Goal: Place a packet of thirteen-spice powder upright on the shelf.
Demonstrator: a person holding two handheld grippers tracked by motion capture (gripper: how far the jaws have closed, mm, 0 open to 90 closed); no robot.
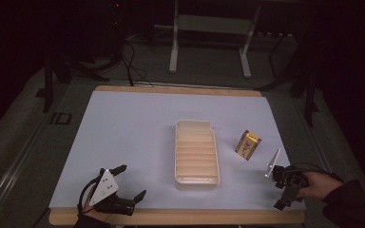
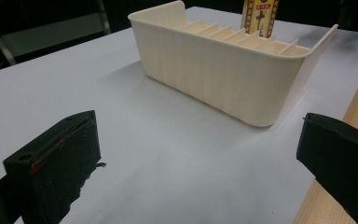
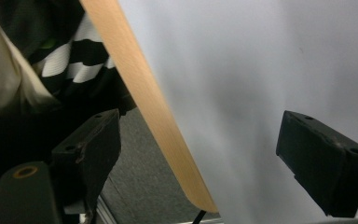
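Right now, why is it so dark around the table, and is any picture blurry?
High view: light falls on the white table alone, the room behind stays black. Left gripper view: the tray looks sharp and casts a soft shadow. Right gripper view: the table edge looks smeared.

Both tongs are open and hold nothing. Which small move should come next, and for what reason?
Probably bring the right tongs forward toward the small yellow box, which stands upright just right of the cream slotted tray. The right tongs are nearer to it than the left tongs, and the tray's slots look empty, so the box seems the likely item to load.
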